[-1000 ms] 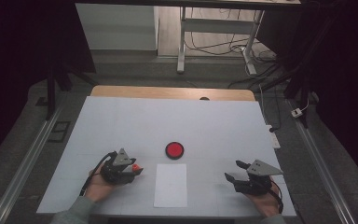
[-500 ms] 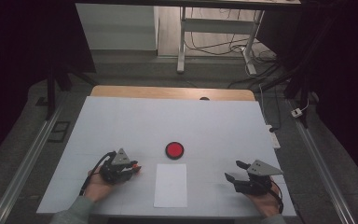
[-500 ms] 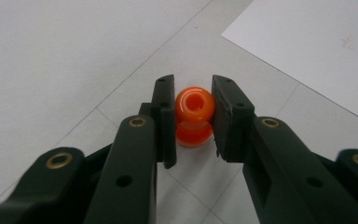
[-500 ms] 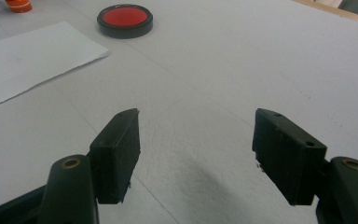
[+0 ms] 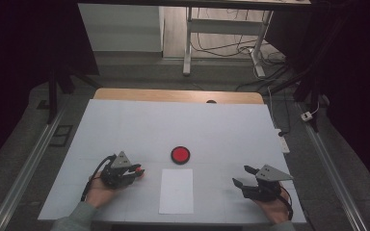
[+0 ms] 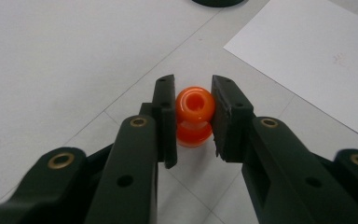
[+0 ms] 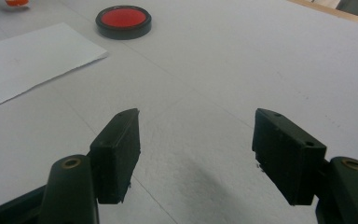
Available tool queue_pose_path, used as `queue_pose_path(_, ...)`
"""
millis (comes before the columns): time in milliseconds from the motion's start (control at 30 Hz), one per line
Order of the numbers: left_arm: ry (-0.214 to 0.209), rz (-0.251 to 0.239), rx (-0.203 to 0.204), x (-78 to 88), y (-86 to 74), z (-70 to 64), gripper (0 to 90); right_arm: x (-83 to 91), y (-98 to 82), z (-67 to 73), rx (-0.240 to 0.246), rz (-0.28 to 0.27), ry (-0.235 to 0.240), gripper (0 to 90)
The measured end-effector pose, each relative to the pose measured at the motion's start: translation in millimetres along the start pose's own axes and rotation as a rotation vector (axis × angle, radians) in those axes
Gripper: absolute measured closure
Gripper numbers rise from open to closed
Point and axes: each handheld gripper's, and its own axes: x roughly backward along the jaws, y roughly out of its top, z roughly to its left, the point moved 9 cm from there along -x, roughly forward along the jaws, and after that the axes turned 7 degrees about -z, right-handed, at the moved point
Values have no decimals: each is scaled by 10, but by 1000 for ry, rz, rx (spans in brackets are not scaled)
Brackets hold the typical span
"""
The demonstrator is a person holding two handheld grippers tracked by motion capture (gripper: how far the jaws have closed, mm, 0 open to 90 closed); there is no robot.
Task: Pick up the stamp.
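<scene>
A: What do we have in our left gripper point(image 6: 193, 114)?

B: A small glossy orange plastic piece point(image 6: 194, 116), shaped like two rounded lobes stacked with a hole in the top one. It stands on the white tabletop point(image 5: 221, 125), and our jaws have just been closing on it; both pads now press against its sides.

A: And from the high view?

B: We see the left gripper point(image 5: 137, 172) low on the near left of the table, the orange piece point(image 5: 138, 171) at its tips, just left of the white rectangular sheet of paper point(image 5: 176, 190). Our left hand point(image 5: 99, 192) rests on the table behind it.

A: The right side?

B: Our right gripper point(image 7: 196, 140) has its jaws spread wide with bare tabletop between them. In the high view it point(image 5: 241, 177) sits near the right front of the table, well apart from the paper.

A: Anything else near us?

B: A round red disc with a black rim point(image 5: 179, 154) lies just beyond the paper's far edge, between the two grippers and farther out.
</scene>
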Motion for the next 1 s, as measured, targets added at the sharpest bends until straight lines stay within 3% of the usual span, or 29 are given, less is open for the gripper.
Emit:
queue_pose_path(333, -7, -67, 50, 76, 70, 33, 724, 5, 10, 2, 5, -1, -4, 320)
queue_pose_path(1000, -10, -162, 61, 228, 288, 34, 724, 0, 25, 4, 4, -4, -9, 323)
